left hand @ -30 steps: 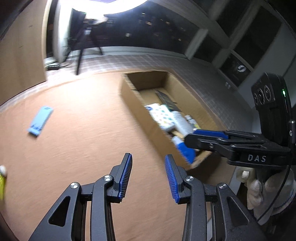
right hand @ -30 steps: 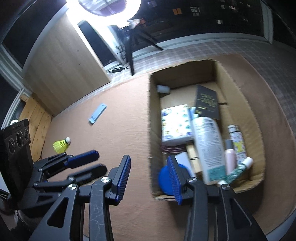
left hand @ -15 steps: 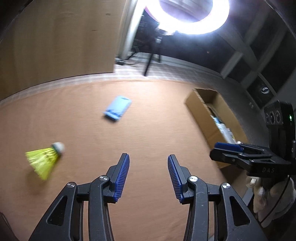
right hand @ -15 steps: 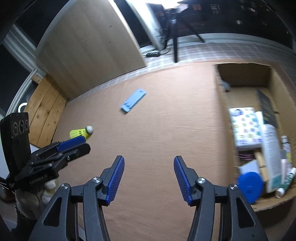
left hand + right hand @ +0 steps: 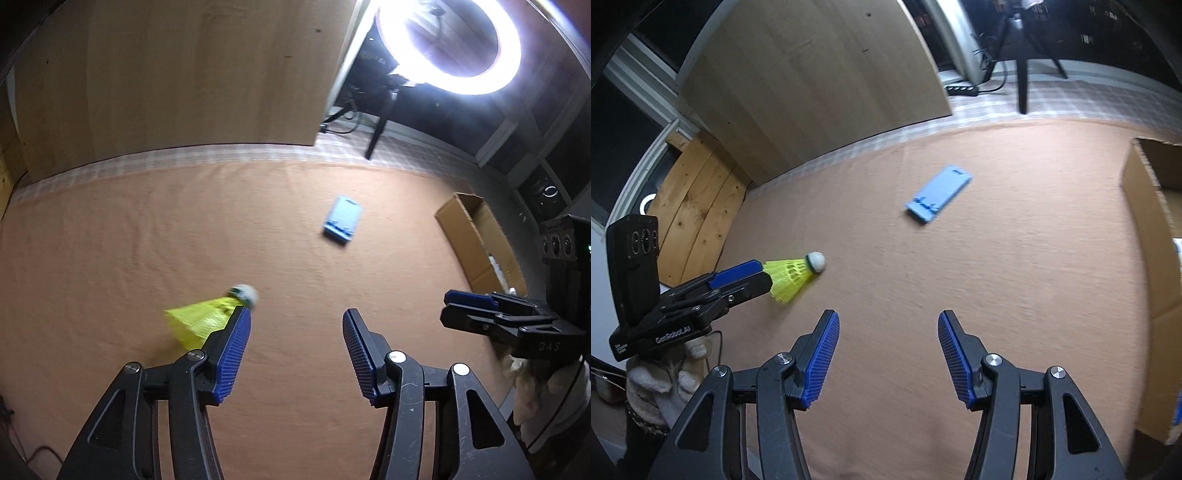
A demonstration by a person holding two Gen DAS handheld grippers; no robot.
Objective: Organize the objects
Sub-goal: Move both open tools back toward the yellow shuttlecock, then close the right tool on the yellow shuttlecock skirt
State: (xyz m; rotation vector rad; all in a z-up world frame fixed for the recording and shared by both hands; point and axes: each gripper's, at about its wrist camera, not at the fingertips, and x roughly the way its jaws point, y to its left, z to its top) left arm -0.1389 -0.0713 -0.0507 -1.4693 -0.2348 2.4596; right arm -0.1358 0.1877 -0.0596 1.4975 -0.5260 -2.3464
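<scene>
On the far left, a hand in a pale knitted glove point(image 5: 661, 373) holds the left claw point(image 5: 295, 354) low over the surface point(image 5: 110, 258), which is covered in a wrinkled orange-brown cloth. Its blue ribbed pads stand apart and are opening wider, with nothing but bare cloth between them. Just past the tip of its left finger lies a yellow mesh-skirted shuttlecock with a white rounded cork head point(image 5: 210, 314), on its side, head pointing right; from the right claw's camera the left claw's fingertips seem to sit right at the skirt's wide end, though I cannot tell whether they touch it.

Further right and toward the back, well apart from the shuttlecock, a flat light-blue plastic rectangular stand point(image 5: 341, 220) lies face up on the cloth.

The right claw point(image 5: 886, 354) hangs beside the left one, its pads also apart with only cloth between them, holding nothing.

At the right edge of the surface sits an open brown cardboard box point(image 5: 471, 236); a few pale items show inside, too small to name. Behind it all, a light wooden panel point(image 5: 177, 74) stands on the left and a glowing ring light on a black tripod point(image 5: 448, 48) on the right.
</scene>
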